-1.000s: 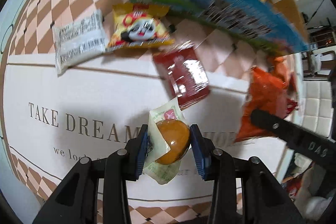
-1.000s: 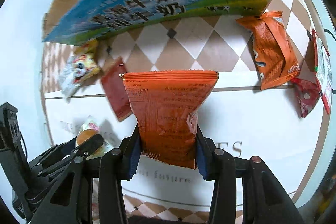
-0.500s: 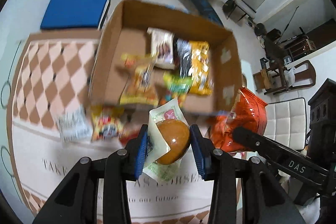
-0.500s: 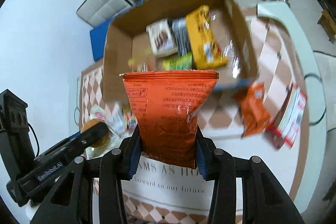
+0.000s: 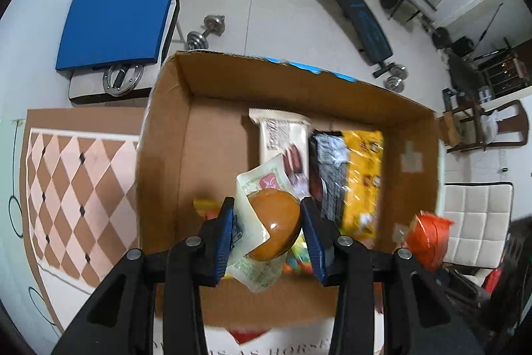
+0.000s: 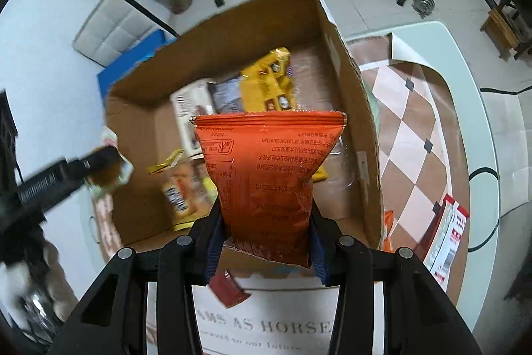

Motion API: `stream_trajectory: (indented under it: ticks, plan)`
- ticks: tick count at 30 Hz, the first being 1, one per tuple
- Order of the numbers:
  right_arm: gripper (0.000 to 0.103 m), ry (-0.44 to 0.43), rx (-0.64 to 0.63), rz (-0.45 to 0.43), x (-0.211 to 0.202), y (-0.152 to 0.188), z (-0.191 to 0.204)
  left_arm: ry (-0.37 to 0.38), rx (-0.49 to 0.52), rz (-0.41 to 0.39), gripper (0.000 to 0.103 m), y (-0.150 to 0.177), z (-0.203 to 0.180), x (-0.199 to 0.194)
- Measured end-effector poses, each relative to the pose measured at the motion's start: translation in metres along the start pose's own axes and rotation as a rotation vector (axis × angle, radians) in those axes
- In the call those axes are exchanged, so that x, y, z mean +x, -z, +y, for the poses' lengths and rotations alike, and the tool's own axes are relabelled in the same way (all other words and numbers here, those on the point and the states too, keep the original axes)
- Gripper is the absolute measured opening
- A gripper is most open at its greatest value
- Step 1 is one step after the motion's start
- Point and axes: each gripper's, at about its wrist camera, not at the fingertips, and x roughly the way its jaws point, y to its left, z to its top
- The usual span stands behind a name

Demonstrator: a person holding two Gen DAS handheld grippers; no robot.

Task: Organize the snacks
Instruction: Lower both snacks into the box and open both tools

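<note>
Cardboard box (image 5: 173,135) is sat on the desk (image 6: 465,108), already holding several snacks: a white bar packet (image 5: 282,135), a yellow bag (image 5: 364,175) and a dark packet (image 5: 327,168) between them.

Step in hand, as judged: transport-to-drop, both loads being carried over the box.

- Left hand-held gripper (image 5: 267,232): clamped on a wrapped bun (image 5: 274,223), clear wrapper with brown bun gripped between the blue pads. It is hung over the near part of the box interior, above the floor of the box, not touching it.
- Right hand-held gripper (image 6: 266,247): clamped on an orange snack bag (image 6: 269,182), bag gripped at its lower end, top seal standing free. It is placed over the near wall of the box, bag not yet inside as far as can be told.

Free floor is seen on the left side of the box.

Next move, as judged: both loads to be lowered below the rim before release; bun to be steered toward the bare left floor, orange bag to be carried further in so the near wall is cleared. Grippers to be kept apart from each other during release.

Left on the desk: a red packet (image 6: 229,290) near the front wall, a red-and-white packet (image 6: 449,238) to the right.
</note>
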Motion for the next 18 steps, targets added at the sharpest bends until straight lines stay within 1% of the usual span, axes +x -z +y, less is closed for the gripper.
stream_trajectory:
  ticks: [3, 7, 10, 18]
  plan:
    - [0.047, 0.03, 0.007, 0.026, 0.019, -0.009, -0.005, -0.033, 0.01, 0.038, 0.036, -0.014, 0.0, 0.022]
    - [0.047, 0.052, 0.008, 0.054, 0.036, -0.012, -0.009, -0.072, 0.027, 0.096, 0.036, -0.026, 0.001, 0.049]
    - [0.047, 0.056, 0.008, 0.068, 0.044, -0.01, -0.012, -0.076, 0.019, 0.133, 0.036, -0.03, 0.005, 0.063]
    - [0.048, 0.068, 0.012, 0.103, 0.061, -0.001, -0.017, -0.099, 0.029, 0.192, 0.037, -0.032, 0.004, 0.078]
